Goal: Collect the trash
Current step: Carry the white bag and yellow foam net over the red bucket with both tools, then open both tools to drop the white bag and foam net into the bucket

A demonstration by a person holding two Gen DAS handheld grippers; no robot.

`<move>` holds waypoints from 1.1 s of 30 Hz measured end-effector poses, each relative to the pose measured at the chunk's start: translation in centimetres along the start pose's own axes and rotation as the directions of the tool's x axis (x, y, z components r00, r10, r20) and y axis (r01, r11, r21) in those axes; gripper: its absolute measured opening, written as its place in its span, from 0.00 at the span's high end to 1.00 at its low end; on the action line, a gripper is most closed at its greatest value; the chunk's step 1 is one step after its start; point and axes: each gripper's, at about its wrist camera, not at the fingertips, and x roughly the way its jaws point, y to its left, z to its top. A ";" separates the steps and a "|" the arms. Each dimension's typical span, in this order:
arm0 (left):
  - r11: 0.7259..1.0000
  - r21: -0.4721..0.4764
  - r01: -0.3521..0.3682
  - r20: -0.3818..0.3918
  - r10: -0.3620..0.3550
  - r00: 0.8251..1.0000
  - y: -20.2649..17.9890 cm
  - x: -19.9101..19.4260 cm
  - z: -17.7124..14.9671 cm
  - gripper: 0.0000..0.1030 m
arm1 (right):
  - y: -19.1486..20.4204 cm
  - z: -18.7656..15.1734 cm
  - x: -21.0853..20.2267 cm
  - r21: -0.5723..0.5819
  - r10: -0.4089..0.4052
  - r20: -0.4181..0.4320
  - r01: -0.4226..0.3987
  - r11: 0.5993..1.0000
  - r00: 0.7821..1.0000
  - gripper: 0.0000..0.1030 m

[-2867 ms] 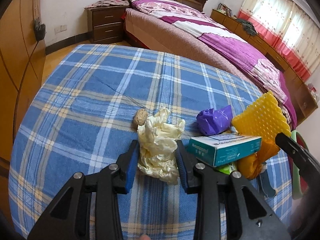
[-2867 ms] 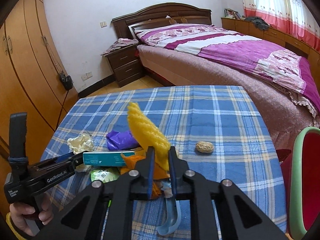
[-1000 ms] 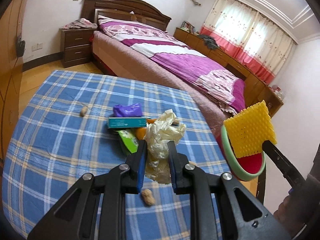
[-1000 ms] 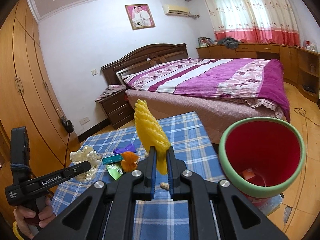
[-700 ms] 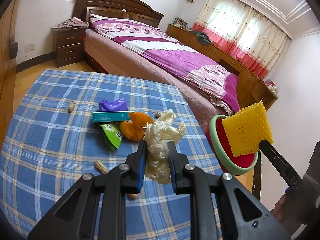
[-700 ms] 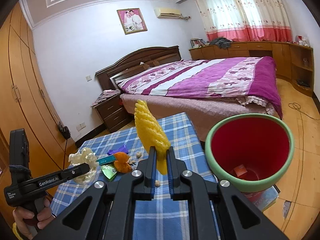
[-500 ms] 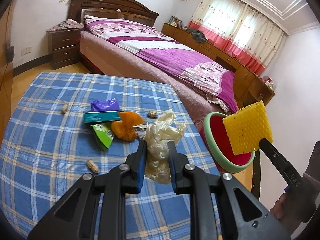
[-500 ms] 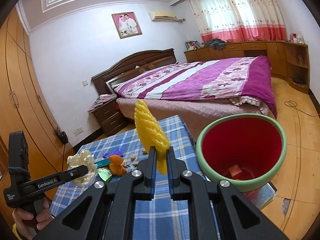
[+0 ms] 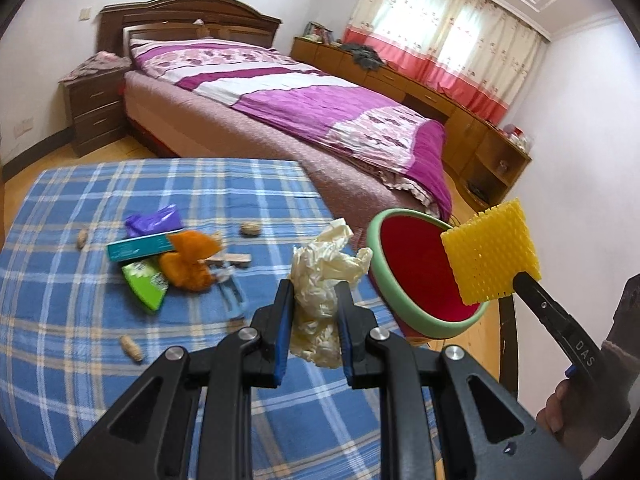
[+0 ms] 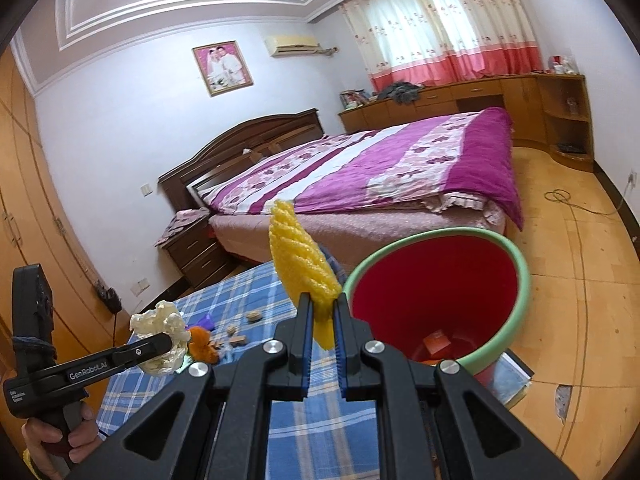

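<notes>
1. Bed (image 9: pixel 304 112) with a purple and white cover at 12 o'clock in the left wrist view, nightstand (image 9: pixel 94 108) at 10 o'clock beside it.
2. Table (image 9: pixel 72 340) under a blue plaid cloth across the lower left of the same view, from 7 to 10 o'clock.
3. Red bin (image 10: pixel 436 300) with a green rim at 3 o'clock in the right wrist view, just past the table's edge, mouth tilted toward the camera, scraps lying at the bottom.
4. Left gripper (image 9: pixel 314 308) at 6 o'clock in its own view, jaws narrow and clamped on a crumpled pale glove (image 9: pixel 324 276); glove lifted off the cloth, near the bin's rim at its 9 o'clock side.
5. Right gripper (image 10: pixel 322 320) at 6 o'clock in its own view, jaws almost together, pinching the lower corner of a yellow foam net (image 10: pixel 300 264); net upright, just beside the bin's rim at 9 o'clock, overlapping the red mouth in the left wrist view.
6. Left on the cloth at 9 o'clock in the left wrist view: teal box (image 9: pixel 140 248), purple wrapper (image 9: pixel 154 220) behind it, orange peel (image 9: pixel 188 264) touching the box's end, green packet (image 9: pixel 146 286) just below.
7. Peanuts scattered apart: one (image 9: pixel 251 229) at 11 o'clock of the peel, one (image 9: pixel 82 239) at the far left, one (image 9: pixel 132 348) at 8 o'clock.
</notes>
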 end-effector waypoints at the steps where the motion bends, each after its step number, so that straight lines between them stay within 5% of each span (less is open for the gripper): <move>1: 1.000 0.011 0.007 -0.001 -0.007 1.000 -0.5 0.2 0.1 0.80 | -0.5 0.0 -0.1 0.008 -0.009 0.003 0.009 1.000 1.000 0.89; 20: 0.977 0.171 0.125 -0.117 -0.106 0.987 -9.5 9.3 0.8 0.80 | -8.9 -0.6 1.7 0.155 -0.111 -0.046 0.117 0.981 0.993 0.89; 33: 0.962 0.230 0.147 -0.208 -0.099 0.973 -12.5 15.8 -0.4 0.80 | -12.2 -1.6 4.1 0.166 -0.177 -0.102 0.192 0.967 0.979 0.88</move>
